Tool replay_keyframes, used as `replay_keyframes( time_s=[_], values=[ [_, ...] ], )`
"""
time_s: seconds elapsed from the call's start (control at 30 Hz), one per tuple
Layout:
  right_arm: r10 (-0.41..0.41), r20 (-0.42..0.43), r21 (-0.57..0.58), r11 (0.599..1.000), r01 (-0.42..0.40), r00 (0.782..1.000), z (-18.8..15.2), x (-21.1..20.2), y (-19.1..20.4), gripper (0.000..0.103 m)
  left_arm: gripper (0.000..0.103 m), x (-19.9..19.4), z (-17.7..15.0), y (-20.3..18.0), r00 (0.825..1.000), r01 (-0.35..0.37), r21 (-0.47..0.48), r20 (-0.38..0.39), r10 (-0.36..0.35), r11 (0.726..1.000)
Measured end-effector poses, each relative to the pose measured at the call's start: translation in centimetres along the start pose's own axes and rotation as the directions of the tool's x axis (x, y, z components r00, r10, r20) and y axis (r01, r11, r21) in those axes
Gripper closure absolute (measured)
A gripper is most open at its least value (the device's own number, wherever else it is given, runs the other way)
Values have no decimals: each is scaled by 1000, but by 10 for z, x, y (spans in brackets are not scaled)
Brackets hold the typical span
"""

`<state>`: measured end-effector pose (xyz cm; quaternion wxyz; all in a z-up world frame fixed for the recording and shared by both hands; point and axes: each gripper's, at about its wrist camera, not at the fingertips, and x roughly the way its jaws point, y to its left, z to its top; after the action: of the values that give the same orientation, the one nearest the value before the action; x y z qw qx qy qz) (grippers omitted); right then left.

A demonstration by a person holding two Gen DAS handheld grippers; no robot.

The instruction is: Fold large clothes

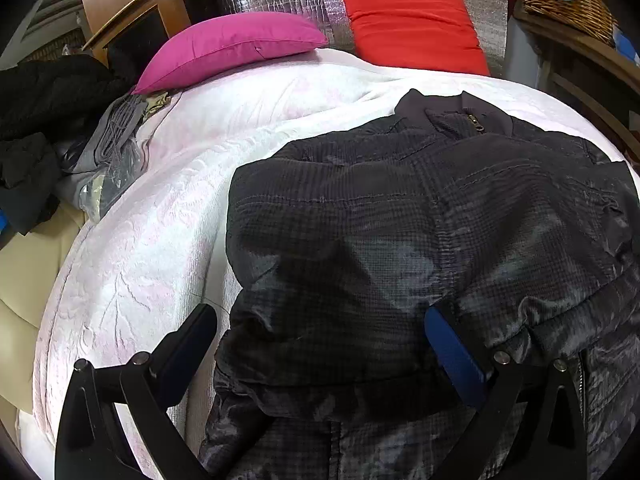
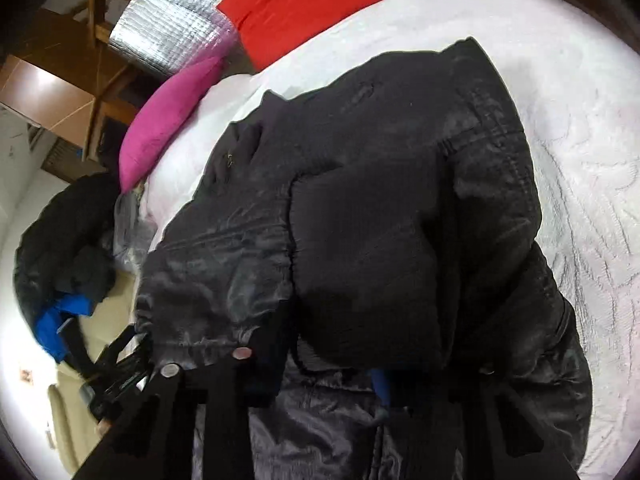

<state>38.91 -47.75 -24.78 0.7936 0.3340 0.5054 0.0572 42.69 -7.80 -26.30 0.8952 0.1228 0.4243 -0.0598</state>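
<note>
Here the bed (image 1: 132,264), covered by a white textured bedspread, serves as the folding ground, presumably because it is broad enough to take a bulky garment laid flat. On it lies the dark padded jacket (image 1: 400,232), collar and brass zip pull (image 1: 478,127) pointing toward the head of the bed, its body already doubled over itself so that a thick fold bulges at the near end. The cloth is a faint dark check with a satin sheen, puffed and creased. A magenta pillow (image 1: 232,50) and a red cushion (image 1: 412,26) rest at the head, well apart from the jacket; a heap of dark clothes (image 1: 44,120) sits off the bed's left edge, probably awaiting their turn. The left hand-held gripper (image 1: 320,334) straddles the jacket's near left border with fingers spread wide, one over bedspread, the blue-padded one against the cloth, gripping nothing. The right hand-held gripper (image 2: 320,368) is buried under the folded bulk, so whether it pinches the fabric cannot be told.
</note>
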Motion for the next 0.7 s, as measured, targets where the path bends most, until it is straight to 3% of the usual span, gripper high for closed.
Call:
replay_keyframes(
  time_s=[0.13, 0.3, 0.37, 0.47, 0.57, 0.67, 0.7],
  values=[
    [-38, 142, -36, 998, 43, 989, 1, -25, 12, 88, 0, -4, 1, 0, 1000, 1, -5, 16, -1, 1000],
    [-154, 238, -29, 986, 165, 959, -5, -50, 12, 89, 0, -23, 4, 4, 995, -22, -14, 97, 23, 1000],
    [-168, 220, -37, 983, 180, 961, -6, -54, 7, 89, 0, -23, 4, 3, 995, -17, -10, 96, 18, 1000],
    [-161, 62, -7, 987, 162, 985, -7, -37, -18, 86, 0, -6, 1, -3, 999, -25, 22, 27, 25, 999],
    [-114, 57, 18, 993, 113, 992, 0, -46, -25, 82, 0, 3, 0, -4, 1000, -18, 14, -7, 18, 1000],
    [-131, 129, 64, 990, 124, 983, 5, -70, -35, 56, 0, 0, 0, -2, 1000, -12, 13, 0, 12, 1000],
    [-151, 162, 82, 987, 139, 975, 5, -79, -38, 29, 0, 0, -1, -3, 1000, -9, 17, 0, 9, 1000]
  ],
)
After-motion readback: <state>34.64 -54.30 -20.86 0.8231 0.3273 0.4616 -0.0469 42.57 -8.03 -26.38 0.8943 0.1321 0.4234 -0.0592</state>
